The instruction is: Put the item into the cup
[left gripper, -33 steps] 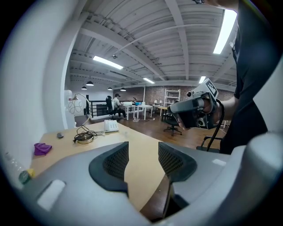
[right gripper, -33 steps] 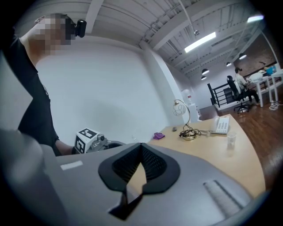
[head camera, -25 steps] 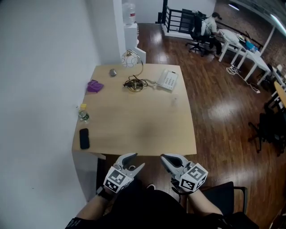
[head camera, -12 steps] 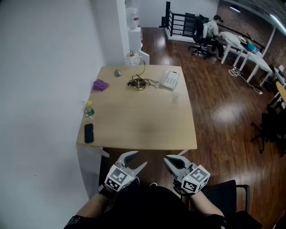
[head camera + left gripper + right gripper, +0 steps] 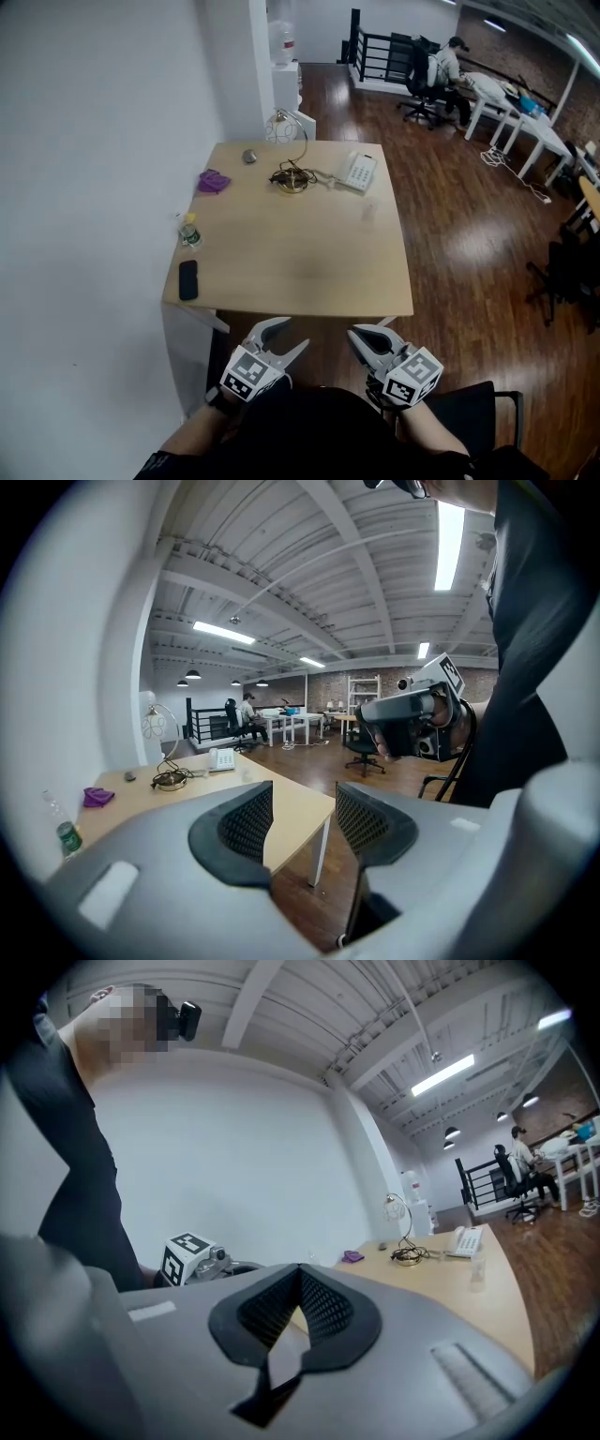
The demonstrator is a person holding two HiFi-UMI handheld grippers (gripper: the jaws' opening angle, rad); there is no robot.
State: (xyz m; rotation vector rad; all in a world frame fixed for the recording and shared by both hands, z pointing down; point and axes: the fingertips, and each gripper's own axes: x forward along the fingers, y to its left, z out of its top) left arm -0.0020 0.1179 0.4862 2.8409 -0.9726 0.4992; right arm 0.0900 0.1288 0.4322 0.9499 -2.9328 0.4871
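Head view: left gripper (image 5: 287, 336) and right gripper (image 5: 366, 335) hang short of the table (image 5: 300, 267). Left jaws spread, empty; right jaws pressed together, clear cup (image 5: 475, 1272) well ahead.

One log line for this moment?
left gripper: open, empty | right gripper: shut, empty | both short of table | clear cup on table, untouched

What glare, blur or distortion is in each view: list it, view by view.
Head view: pale glare patches on the wood floor, while the table is evenly lit and sharp. Left gripper view: strong fisheye bend, black corners, and the ceiling strip light is blown out. Right gripper view: the same fisheye and dark rim, a mosaic patch at top left, and a bright long ceiling lamp.
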